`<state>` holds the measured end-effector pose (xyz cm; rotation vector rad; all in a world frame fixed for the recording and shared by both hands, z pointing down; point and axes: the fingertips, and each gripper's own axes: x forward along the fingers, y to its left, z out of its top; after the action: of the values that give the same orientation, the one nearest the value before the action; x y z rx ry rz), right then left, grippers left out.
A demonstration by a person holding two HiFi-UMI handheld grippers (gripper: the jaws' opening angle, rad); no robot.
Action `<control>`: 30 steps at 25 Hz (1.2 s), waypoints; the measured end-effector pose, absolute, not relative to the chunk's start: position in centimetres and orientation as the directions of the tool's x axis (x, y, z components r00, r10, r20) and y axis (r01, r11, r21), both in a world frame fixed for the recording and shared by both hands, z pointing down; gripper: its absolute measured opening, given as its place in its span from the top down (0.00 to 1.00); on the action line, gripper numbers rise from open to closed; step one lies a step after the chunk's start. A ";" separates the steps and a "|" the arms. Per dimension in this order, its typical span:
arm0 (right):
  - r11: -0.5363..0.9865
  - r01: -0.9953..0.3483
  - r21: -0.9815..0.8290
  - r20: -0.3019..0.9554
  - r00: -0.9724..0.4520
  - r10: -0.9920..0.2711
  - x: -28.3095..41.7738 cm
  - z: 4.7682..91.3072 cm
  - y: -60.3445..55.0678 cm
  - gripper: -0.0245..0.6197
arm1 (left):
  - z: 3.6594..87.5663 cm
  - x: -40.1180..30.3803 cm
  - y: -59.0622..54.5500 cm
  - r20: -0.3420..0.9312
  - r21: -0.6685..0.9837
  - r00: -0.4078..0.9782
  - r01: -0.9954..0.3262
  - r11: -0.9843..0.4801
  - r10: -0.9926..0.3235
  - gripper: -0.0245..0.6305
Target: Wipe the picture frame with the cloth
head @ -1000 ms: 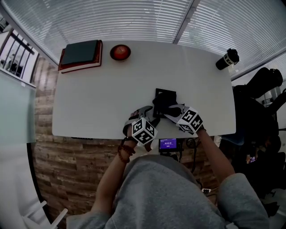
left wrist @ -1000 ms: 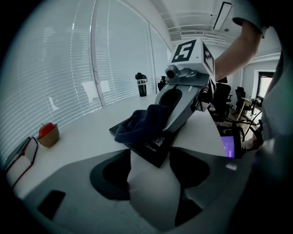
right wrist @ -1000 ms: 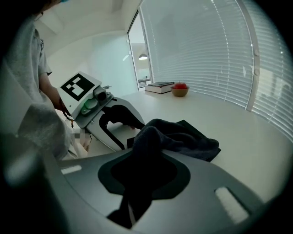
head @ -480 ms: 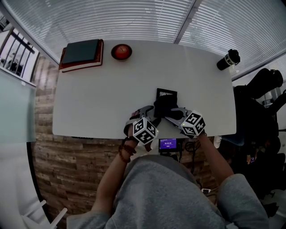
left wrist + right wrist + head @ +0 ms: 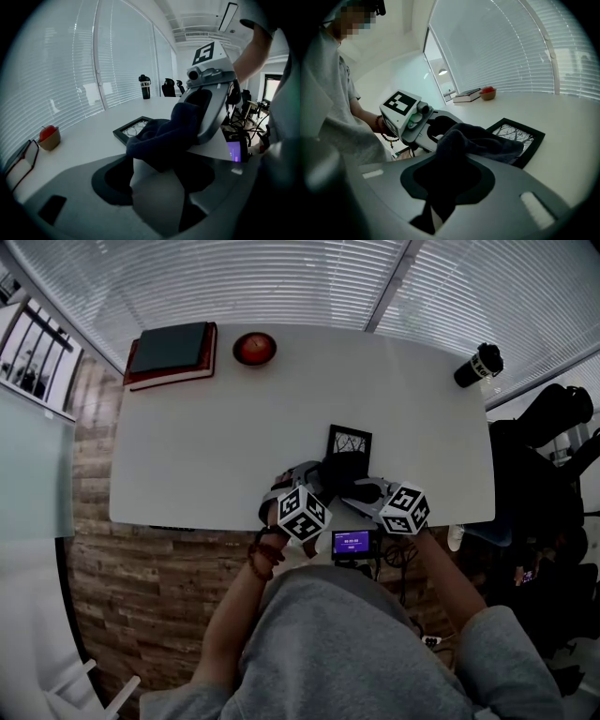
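Note:
A black picture frame (image 5: 350, 439) lies flat on the white table (image 5: 187, 456) near its front edge. Just in front of it sits a bunched dark blue cloth (image 5: 339, 468) whose far end covers the frame's near edge (image 5: 520, 136). My right gripper (image 5: 361, 486) is shut on the cloth, which runs down between its jaws (image 5: 440, 206). My left gripper (image 5: 305, 474) stands wide at the cloth's left, and the cloth (image 5: 164, 136) bulges over its jaw tips (image 5: 157, 173). I see no pad pressing on it. The right gripper (image 5: 206, 112) rises behind the cloth.
Stacked books (image 5: 169, 352) and a bowl holding a red apple (image 5: 253, 349) stand at the table's far left. A black bottle (image 5: 478, 364) stands at the far right corner. A small lit screen (image 5: 352, 543) sits below the table's front edge, against the person.
My right gripper has drawn back and to the right with the cloth, rolling a little, so more of the picture frame shows. The left gripper has stayed put.

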<state>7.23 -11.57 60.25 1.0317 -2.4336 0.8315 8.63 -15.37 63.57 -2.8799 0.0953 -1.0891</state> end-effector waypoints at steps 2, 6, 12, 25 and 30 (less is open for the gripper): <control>0.572 -0.705 -0.419 0.505 -0.704 -0.499 6.6 59.7 -11.0 0.84 | 63.6 8.7 -15.3 0.657 -0.079 0.749 -0.036 -0.996 -0.079 0.55; 0.647 -0.627 -0.434 0.443 -0.774 -0.454 6.1 57.0 -10.6 0.84 | 63.7 8.7 -15.4 0.655 -0.076 0.752 -0.034 -0.996 -0.076 0.55; 0.668 -0.713 -0.211 0.435 -0.681 -0.589 11.5 52.3 -15.9 0.84 | 63.6 8.7 -15.4 0.656 -0.075 0.751 -0.034 -0.997 -0.075 0.55; 0.417 -0.909 -0.014 0.613 -0.337 -0.715 21.6 59.2 -22.1 0.84 | 63.6 8.8 -15.3 0.657 -0.074 0.750 -0.033 -0.997 -0.074 0.55; 0.381 -0.914 -0.139 0.619 -0.380 -0.687 19.4 61.5 -20.8 0.84 | 63.7 8.4 -15.4 0.657 -0.076 0.750 -0.031 -0.997 -0.074 0.55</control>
<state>19.37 -20.80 61.48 1.3779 -2.1798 0.6520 8.39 -15.35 63.72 -2.8821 0.0868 -1.0867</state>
